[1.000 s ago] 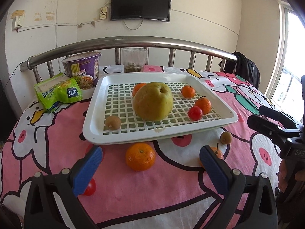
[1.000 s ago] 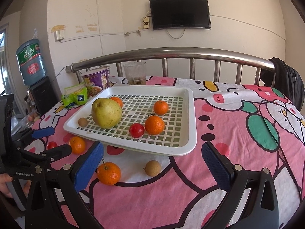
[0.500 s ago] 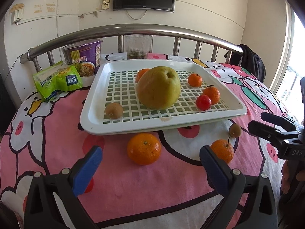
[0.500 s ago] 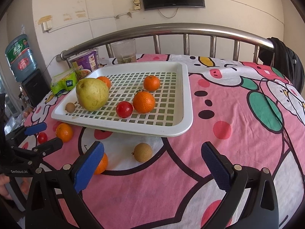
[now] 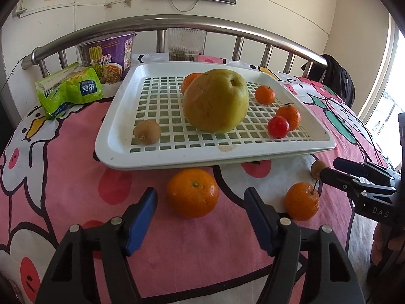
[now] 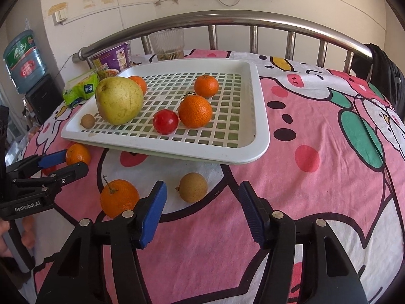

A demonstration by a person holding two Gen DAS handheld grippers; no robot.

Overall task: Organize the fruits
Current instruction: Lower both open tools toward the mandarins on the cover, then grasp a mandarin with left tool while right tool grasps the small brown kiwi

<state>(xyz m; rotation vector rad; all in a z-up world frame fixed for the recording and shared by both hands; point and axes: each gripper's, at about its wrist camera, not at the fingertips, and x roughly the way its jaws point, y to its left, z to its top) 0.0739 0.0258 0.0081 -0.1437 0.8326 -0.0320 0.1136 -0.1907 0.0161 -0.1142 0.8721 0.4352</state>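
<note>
A white slotted tray on the pink cloth holds a big yellow-green pear, small oranges, a red fruit and a brown fruit. In front of it lies a loose orange. My left gripper straddles it, jaws closing, with gaps on both sides. In the right wrist view a round brown fruit lies between the tips of my right gripper, whose jaws are also closing without touching it. A stemmed orange sits to its left. The left gripper shows at that view's left edge.
Behind the tray stand a purple noodle cup, a green snack packet and a ribbed glass, under a metal rail. A dark jacket hangs at the right. A water bottle stands far left.
Both grippers have sunk toward the cloth and tilted down. Their jaws have narrowed from wide open, and the orange and the brown fruit now lie between the fingertips.
</note>
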